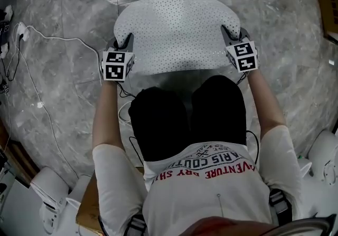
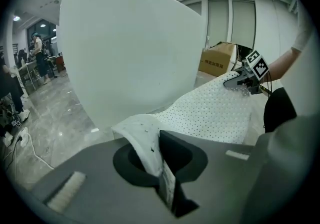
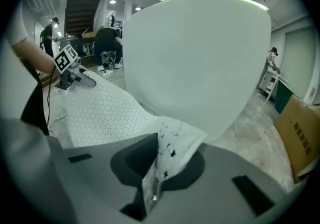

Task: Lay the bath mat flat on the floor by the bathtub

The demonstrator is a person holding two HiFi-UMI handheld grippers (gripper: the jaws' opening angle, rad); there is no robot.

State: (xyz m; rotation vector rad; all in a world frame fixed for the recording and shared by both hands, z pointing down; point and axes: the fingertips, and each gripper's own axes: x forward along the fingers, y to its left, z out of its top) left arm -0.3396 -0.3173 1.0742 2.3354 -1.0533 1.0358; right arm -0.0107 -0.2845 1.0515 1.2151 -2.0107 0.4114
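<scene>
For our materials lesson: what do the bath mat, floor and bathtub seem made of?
Bath mat: probably soft rubber or plastic, matt white, perforated, bending at its held corners. Floor: glossy grey veined stone or tile. Bathtub: smooth white, perhaps acrylic or enamel.

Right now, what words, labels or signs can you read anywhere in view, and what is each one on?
"ARIS COUTU": person's white shirt, upside down, ends cut off.
"VENTURE": red print, same shirt; the rest is unclear.
Cardboard box, left gripper view: print too blurred.
Cardboard box, right gripper view: print too blurred.
Marker cubes: square codes, no words.
</scene>
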